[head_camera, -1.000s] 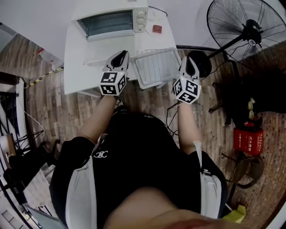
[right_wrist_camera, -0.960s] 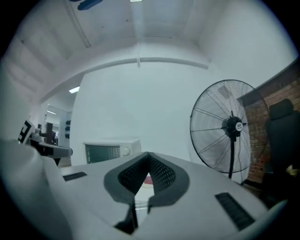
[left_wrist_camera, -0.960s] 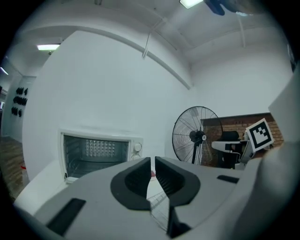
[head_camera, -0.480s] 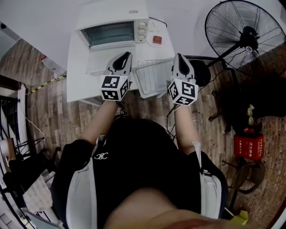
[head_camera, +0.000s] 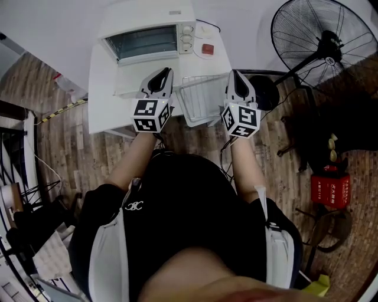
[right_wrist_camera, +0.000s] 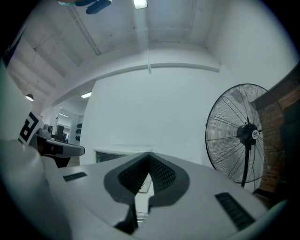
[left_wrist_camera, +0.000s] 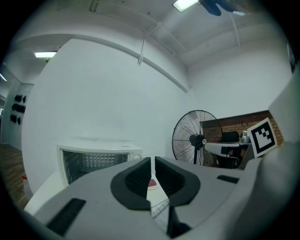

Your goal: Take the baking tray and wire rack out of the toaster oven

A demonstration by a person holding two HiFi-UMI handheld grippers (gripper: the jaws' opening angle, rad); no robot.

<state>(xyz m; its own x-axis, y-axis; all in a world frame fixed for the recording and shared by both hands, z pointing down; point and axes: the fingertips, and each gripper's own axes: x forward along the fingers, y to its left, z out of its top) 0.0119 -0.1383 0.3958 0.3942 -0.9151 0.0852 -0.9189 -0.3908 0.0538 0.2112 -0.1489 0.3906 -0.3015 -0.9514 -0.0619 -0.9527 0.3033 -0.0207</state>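
In front of the toaster oven (head_camera: 150, 36), the wire rack (head_camera: 204, 97) lies on the white surface (head_camera: 105, 88) between the left claw (head_camera: 163, 73), barely parted and empty, and the right claw (head_camera: 235, 75), clenched on nothing.

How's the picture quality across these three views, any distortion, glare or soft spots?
Head view: strong fisheye, the floorboards bend near the edges; light even, white table bright. Left gripper view: dark vignetted corners, ceiling light glares, near jaws soft. Right gripper view: same vignette, fan crisp.
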